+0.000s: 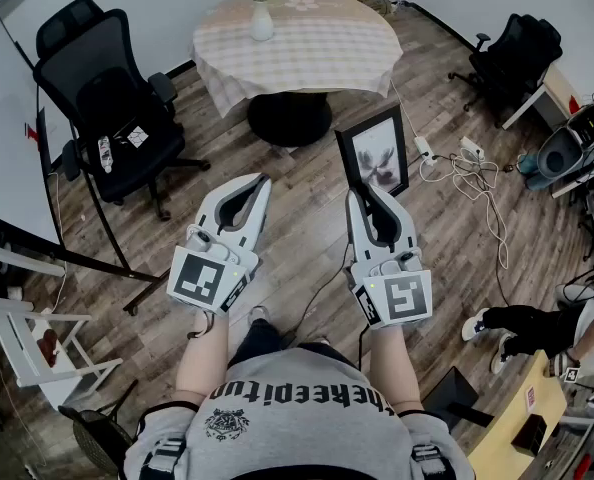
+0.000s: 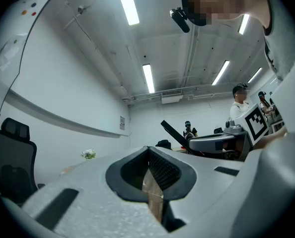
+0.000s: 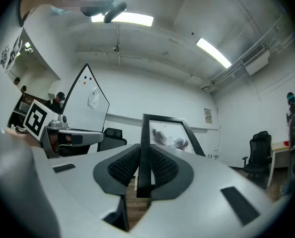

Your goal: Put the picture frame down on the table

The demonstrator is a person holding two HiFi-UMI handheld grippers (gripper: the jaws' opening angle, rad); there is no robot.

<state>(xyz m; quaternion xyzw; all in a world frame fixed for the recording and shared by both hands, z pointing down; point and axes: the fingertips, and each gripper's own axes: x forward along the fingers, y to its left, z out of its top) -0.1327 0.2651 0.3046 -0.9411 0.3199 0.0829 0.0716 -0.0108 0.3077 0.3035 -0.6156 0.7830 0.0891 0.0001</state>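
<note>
Black picture frame (image 3: 170,135) clamped edgewise in right gripper (image 3: 143,157).

The picture frame's (image 1: 375,154) lower corner was hidden between the clamped jaws of the right gripper (image 1: 367,196), and its printed motif was too blurred to identify. A bystander's legs (image 1: 517,328) were cut off by the head view's right edge.

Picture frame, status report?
Right claw shut on picture frame edge, frame upright above floor. Left claw shut, empty. Table ahead, vase on it.
</note>
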